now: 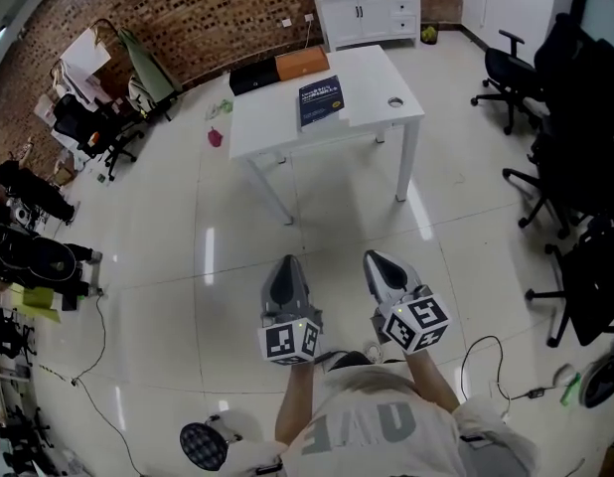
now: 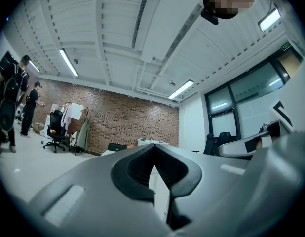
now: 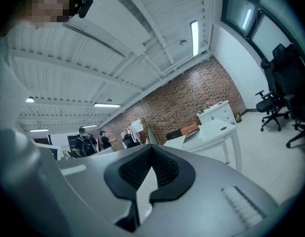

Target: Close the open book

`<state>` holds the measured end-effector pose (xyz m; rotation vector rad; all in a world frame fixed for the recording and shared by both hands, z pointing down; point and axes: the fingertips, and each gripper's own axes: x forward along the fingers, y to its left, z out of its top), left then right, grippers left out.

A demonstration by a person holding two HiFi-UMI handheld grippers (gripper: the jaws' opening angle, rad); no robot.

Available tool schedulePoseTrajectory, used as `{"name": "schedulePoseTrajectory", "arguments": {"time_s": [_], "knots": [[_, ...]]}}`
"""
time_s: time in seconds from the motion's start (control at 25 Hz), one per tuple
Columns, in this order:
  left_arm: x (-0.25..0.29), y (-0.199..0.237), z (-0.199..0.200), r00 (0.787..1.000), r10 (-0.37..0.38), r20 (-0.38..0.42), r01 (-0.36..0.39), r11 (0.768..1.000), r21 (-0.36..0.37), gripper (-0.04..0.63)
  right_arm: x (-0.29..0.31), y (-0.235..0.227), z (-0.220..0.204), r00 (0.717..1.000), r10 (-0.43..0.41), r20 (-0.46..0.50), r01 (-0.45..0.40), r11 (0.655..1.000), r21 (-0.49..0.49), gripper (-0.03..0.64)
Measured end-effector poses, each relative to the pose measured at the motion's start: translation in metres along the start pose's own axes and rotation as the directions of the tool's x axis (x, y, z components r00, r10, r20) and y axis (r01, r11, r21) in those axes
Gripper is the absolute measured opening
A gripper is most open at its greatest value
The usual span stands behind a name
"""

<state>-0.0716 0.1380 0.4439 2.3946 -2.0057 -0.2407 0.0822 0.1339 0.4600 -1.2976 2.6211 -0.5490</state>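
A dark blue book (image 1: 320,100) lies flat on the white table (image 1: 277,117) far ahead of me, its cover facing up. Both grippers hang over bare floor, well short of the table. My left gripper (image 1: 284,271) points towards the table, its jaws shut with nothing between them (image 2: 153,144). Beside it, my right gripper (image 1: 379,264) is shut and empty as well (image 3: 151,146). In the right gripper view the table (image 3: 216,131) shows at a distance, the book (image 3: 192,134) a dark sliver on it.
On the table's far edge sit a black case (image 1: 251,76) and an orange box (image 1: 301,64). A white cabinet (image 1: 365,8) stands against the brick wall. Black office chairs (image 1: 511,73) line the right side, clutter and chairs (image 1: 88,127) the left. A cable (image 1: 486,366) lies on the floor.
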Motion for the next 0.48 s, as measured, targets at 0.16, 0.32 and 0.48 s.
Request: {"name": "schedulePoseTrajectory", "arguments": {"time_s": [0.16, 0.32, 0.48], "knots": [[-0.009, 0.006, 0.015, 0.999, 0.026, 0.025, -0.027, 1.0, 0.017, 0.013, 0.002, 0.015, 0.006, 1.0, 0.0, -0.001, -0.001, 0.997, -0.075, 0.002], [-0.02, 0.004, 0.02, 0.999, 0.029, 0.026, -0.029, 1.0, 0.011, 0.014, -0.006, 0.028, 0.004, 1.0, -0.011, -0.012, 0.009, 0.99, -0.137, 0.002], [-0.017, -0.003, 0.015, 1.0, -0.001, 0.012, 0.001, 1.0, 0.017, 0.014, -0.003, 0.036, 0.001, 1.0, -0.007, -0.017, 0.003, 0.984, -0.177, 0.002]]}}
